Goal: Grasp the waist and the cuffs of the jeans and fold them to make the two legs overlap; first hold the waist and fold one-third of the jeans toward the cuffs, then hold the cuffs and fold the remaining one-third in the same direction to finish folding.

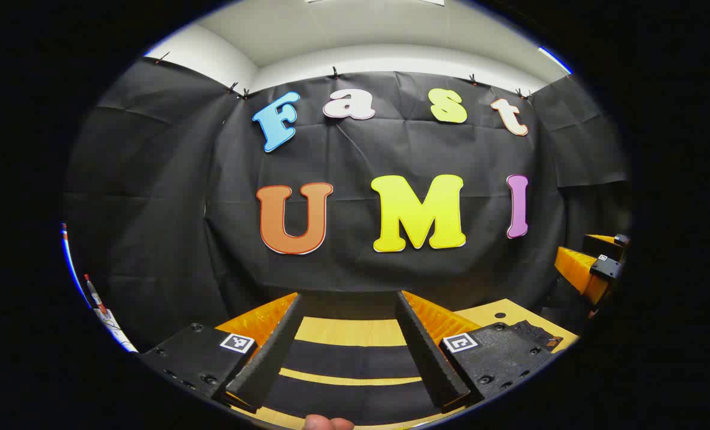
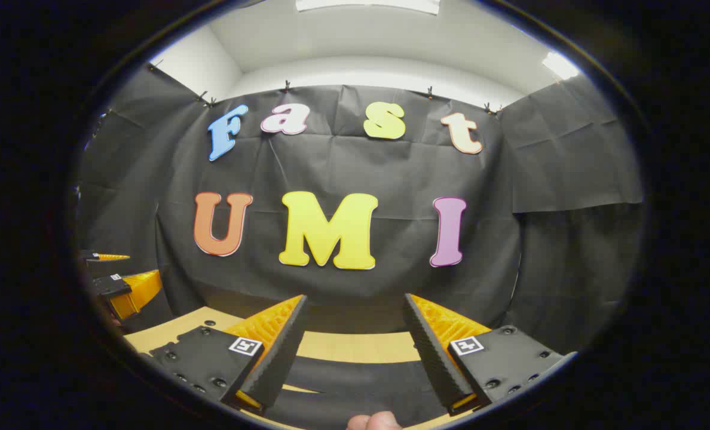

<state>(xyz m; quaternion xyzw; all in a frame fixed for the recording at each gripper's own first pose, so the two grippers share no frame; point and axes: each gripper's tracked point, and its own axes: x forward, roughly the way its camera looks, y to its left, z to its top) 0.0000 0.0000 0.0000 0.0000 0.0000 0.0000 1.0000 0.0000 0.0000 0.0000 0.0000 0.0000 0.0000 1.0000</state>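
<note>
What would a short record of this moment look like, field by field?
left gripper: open, fingers apart, nothing between them
right gripper: open, fingers apart, nothing between them
table: wooden top with dark bands below the fingers, whether they are the jeans cannot be told
other gripper: right one at the right edge of left gripper view
folding: not started

left tool (image 1: 348, 325) fingers spread wide, level; right tool (image 2: 355, 328) likewise
</note>
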